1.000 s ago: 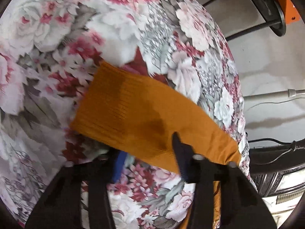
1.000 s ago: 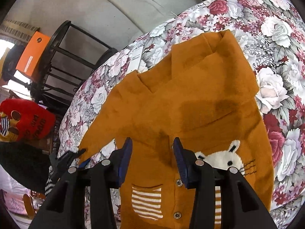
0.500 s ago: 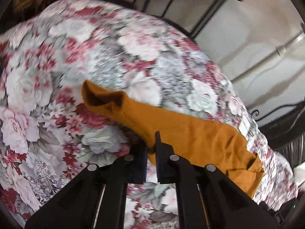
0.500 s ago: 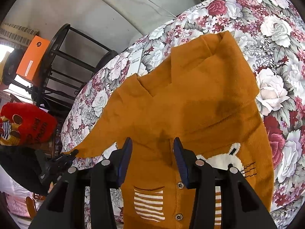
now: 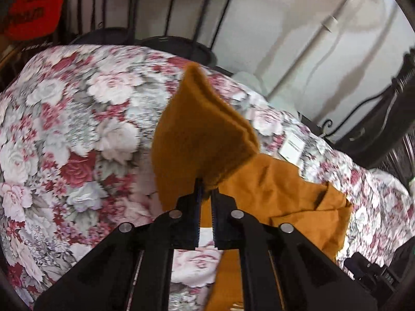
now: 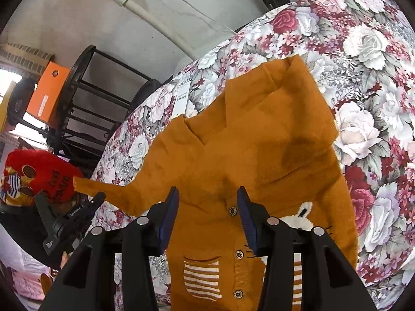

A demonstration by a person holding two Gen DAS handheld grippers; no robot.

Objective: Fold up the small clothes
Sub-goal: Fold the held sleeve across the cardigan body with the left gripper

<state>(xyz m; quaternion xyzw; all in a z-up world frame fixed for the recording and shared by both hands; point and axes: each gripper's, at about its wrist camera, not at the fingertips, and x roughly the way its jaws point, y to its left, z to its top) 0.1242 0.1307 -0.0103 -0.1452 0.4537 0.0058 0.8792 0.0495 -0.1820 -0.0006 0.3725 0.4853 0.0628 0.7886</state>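
A small mustard-orange knitted cardigan (image 6: 246, 155) with buttons, a striped pocket and a white animal face lies on a floral tablecloth (image 6: 376, 64). Its right sleeve is folded across the chest. My left gripper (image 5: 205, 189) is shut on the left sleeve (image 5: 197, 134) and holds it lifted off the cloth; the sleeve also shows stretched out to the left in the right wrist view (image 6: 109, 189), with the left gripper (image 6: 96, 197) at its end. My right gripper (image 6: 207, 194) is open and empty, hovering over the cardigan's chest near the top button.
A black metal rack (image 6: 85, 98) with an orange box (image 6: 46, 93) stands beyond the table's far edge. A red cushion (image 6: 39, 173) lies at the left. A white paper tag (image 6: 181, 98) rests on the cloth near the collar. A white pipe (image 5: 311, 49) runs along the wall.
My left gripper closed on the left sleeve and raised it off the cloth, swinging it up toward the cardigan's body. My right gripper stayed open over the chest.
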